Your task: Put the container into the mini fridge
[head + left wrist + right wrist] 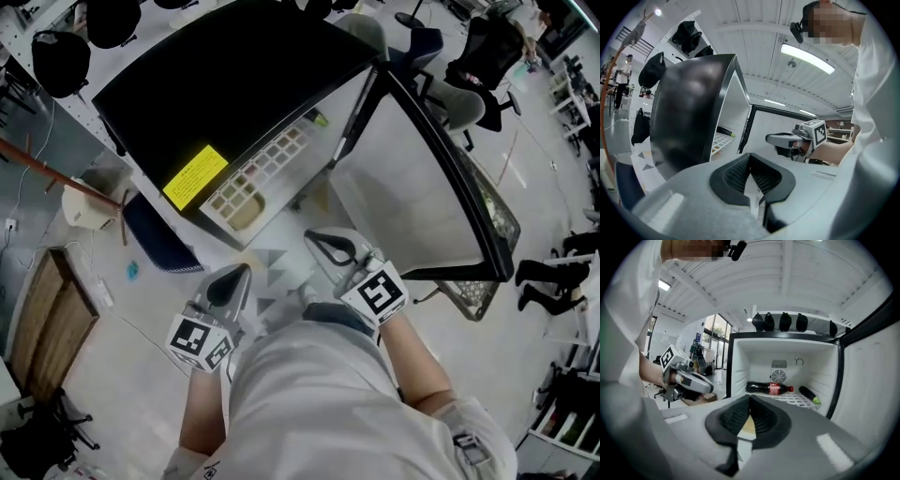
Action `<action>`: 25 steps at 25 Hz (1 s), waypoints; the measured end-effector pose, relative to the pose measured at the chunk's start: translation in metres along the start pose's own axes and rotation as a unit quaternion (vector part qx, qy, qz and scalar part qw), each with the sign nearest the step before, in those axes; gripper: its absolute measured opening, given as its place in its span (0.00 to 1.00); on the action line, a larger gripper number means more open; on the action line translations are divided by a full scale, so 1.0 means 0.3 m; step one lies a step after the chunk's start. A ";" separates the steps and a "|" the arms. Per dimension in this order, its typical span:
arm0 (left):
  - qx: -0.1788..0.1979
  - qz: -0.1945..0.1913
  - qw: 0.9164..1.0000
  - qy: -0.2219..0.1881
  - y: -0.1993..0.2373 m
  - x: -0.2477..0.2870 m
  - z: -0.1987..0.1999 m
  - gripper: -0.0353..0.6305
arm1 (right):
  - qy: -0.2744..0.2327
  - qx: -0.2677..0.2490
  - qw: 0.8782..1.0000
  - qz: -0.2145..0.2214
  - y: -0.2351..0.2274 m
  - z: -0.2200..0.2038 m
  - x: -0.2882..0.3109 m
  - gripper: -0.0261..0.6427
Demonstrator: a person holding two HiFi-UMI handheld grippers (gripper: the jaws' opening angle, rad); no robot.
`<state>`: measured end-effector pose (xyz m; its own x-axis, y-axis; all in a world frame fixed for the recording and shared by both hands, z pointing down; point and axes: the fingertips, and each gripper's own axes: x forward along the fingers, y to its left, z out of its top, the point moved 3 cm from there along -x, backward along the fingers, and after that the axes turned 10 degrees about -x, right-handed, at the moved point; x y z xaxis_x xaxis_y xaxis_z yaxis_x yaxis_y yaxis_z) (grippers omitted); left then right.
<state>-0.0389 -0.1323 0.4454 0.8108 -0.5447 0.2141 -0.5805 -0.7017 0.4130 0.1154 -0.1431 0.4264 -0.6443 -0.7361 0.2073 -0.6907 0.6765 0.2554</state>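
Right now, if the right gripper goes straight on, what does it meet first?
Likely the wire shelf, at its front edge, inside the open mini fridge, near the red-labelled bottle; depth is unclear.

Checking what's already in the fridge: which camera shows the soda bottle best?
The right gripper view: it looks straight into the open fridge, the bottle lying on the shelf. The head and left gripper views show only part of the shelf, no bottle.

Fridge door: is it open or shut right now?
Open. The door stands swung wide, and the right gripper view looks straight in at a bottle lying on the shelf.
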 end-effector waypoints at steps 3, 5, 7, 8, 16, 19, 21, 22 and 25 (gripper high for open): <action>0.000 -0.015 1.000 0.000 -0.001 0.013 0.001 0.06 | -0.014 0.029 0.999 -0.022 -0.002 0.021 -0.053 0.04; 0.000 -0.023 1.000 0.002 -0.003 0.021 0.002 0.06 | -0.019 0.041 0.998 -0.036 -0.004 0.031 -0.087 0.04; 0.002 -0.030 1.000 0.003 -0.006 0.029 0.006 0.06 | -0.019 0.051 0.997 -0.046 -0.003 0.033 -0.120 0.04; 0.002 -0.033 0.999 0.004 -0.009 0.033 0.007 0.06 | -0.019 0.057 0.997 -0.049 -0.001 0.032 -0.136 0.04; 0.006 -0.055 0.998 0.014 -0.034 0.050 0.013 0.06 | -0.027 0.087 0.993 -0.079 0.012 0.023 -0.251 0.04; 0.006 -0.059 0.998 0.015 -0.043 0.050 0.013 0.06 | -0.029 0.090 0.991 -0.091 0.019 0.015 -0.271 0.04; 0.006 -0.060 0.998 0.016 -0.046 0.047 0.011 0.06 | -0.030 0.095 0.990 -0.096 0.027 0.010 -0.277 0.05; 0.006 -0.061 0.998 0.015 -0.046 0.045 0.009 0.06 | -0.031 0.097 0.990 -0.097 0.032 0.008 -0.278 0.04; 0.007 -0.064 0.998 0.015 -0.047 0.043 0.000 0.06 | -0.032 0.094 0.991 -0.092 0.049 0.003 -0.274 0.04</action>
<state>-0.0201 -0.1294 0.4425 0.8800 -0.4366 0.1869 -0.4730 -0.7707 0.4270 0.1581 -0.0726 0.4123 -0.5171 -0.8486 0.1117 -0.8436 0.5274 0.1011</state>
